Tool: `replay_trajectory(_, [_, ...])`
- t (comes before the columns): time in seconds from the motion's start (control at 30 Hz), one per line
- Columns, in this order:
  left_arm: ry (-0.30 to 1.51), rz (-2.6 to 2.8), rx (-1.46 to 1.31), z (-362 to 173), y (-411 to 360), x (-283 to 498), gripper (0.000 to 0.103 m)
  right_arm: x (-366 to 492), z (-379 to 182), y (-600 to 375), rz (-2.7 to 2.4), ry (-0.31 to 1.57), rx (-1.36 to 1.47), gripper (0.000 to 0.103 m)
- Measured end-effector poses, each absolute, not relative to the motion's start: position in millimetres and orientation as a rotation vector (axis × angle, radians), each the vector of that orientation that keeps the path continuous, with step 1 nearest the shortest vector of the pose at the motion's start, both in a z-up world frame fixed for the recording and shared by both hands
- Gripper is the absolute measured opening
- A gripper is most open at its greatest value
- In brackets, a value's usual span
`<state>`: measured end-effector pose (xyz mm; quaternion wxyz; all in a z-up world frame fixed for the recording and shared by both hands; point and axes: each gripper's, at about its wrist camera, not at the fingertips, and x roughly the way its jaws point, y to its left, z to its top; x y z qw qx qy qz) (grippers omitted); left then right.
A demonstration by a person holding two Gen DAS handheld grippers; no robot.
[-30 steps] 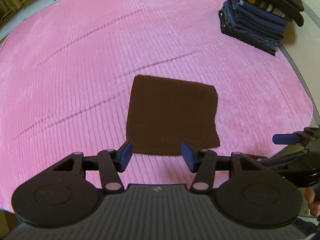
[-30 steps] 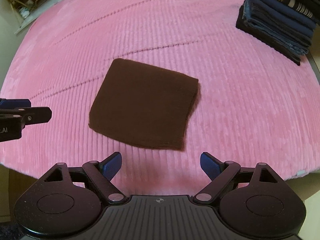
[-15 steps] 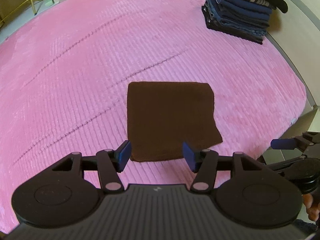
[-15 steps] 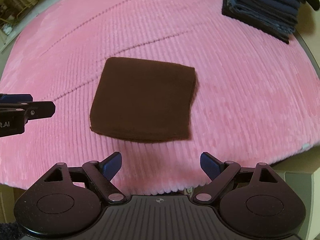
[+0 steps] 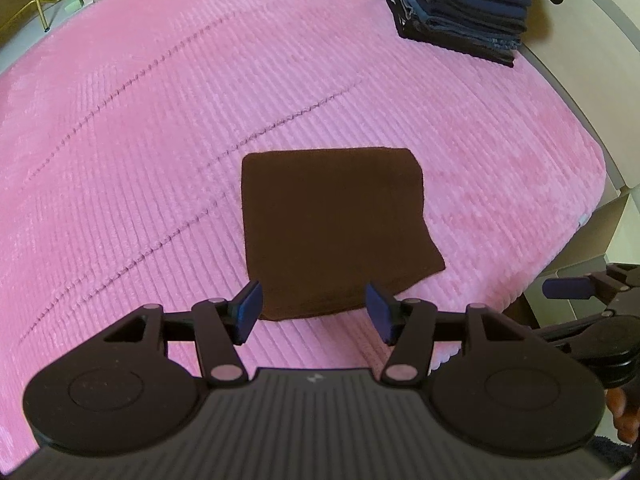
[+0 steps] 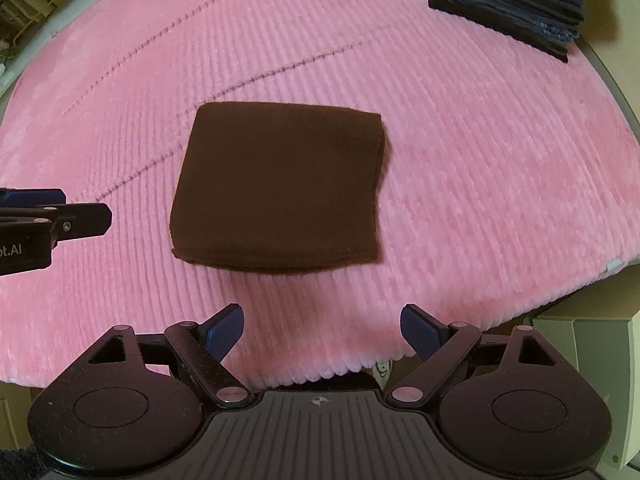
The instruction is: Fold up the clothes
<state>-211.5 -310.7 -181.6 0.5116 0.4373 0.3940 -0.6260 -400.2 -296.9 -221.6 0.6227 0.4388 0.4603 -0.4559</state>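
Observation:
A dark brown garment [image 5: 332, 224] [image 6: 280, 188], folded into a neat square, lies flat on the pink ribbed bedspread [image 5: 160, 120] [image 6: 480, 160]. My left gripper [image 5: 314, 312] hovers open at the square's near edge, its blue pads either side of that edge and nothing between them. My right gripper [image 6: 322, 330] is open too, held back over the bed's front edge, a short way from the square. Each gripper shows at the side of the other's view: the right one [image 5: 576, 288], the left one [image 6: 56, 216].
A stack of folded dark blue and black clothes [image 5: 468, 12] [image 6: 516, 4] stands at the far right of the bed. The bedspread's right corner [image 5: 588, 200] drops to a pale bed frame. A yellow metal stand [image 5: 36, 0] is beyond the far left.
Both grippers have drawn back toward the bed's front edge and turned slightly, so the brown square and the stack have shifted in view. The square lies unmoved; both grippers stayed open.

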Motion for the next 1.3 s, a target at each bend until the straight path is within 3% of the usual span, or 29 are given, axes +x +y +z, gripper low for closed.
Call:
replay_trajectory(0.57, [1.045,-1.482,1.031,-251.1,-317.0,-181.1,0.059,-423.7,-279.5,-306.0,-1.073,1.058,1.064,0.088])
replay_trajectory(0.83, [1.141,-1.491,0.824,-319.4,-342.3,-126.2,0.059,-478.4,-326.8,-349.1,-1.072,0.736,1.141,0.088])
replay_trajectory(1.3, [1.427,-1.584,0.374,-446.9,-385.4,-63.5,0.058,-501.3,-439.9,-429.8,-0.838,0.360,1.263,0.088])
